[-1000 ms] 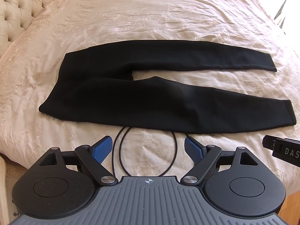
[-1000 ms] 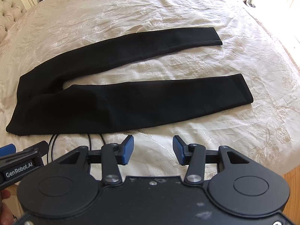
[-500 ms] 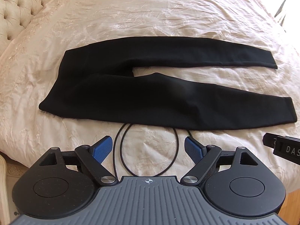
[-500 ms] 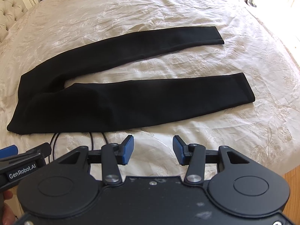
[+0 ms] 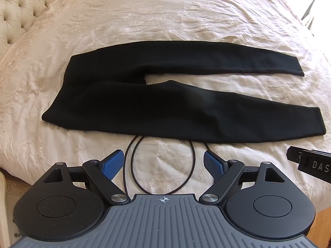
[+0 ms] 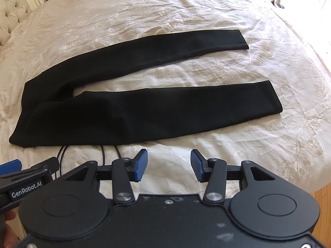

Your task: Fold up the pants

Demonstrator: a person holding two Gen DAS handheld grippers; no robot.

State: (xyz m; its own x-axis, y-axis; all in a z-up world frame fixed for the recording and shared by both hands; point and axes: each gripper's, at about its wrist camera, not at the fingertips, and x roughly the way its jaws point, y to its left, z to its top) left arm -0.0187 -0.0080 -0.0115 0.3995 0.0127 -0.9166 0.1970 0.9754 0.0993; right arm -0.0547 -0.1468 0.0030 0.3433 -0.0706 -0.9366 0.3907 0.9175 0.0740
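Black pants (image 5: 157, 103) lie flat on the cream bedspread, waist at the left, both legs spread apart and running to the right; they also show in the right wrist view (image 6: 128, 111). My left gripper (image 5: 164, 162) is open and empty, just short of the near leg's front edge. My right gripper (image 6: 168, 162) is open and empty, also just in front of the near leg, to the right of the left gripper. The near leg's cuff (image 6: 273, 97) lies ahead and to the right of it.
A thin black cable (image 5: 192, 165) loops on the bedspread (image 5: 165, 16) between the left gripper's fingers and runs under the near leg. A tufted headboard (image 5: 18, 6) is at the far left. The bed's near edge and wood floor (image 6: 322, 198) are at the lower right.
Both grippers have drifted slightly forward and up over the bed; the pants sit a little higher in the views. Nothing was grasped.
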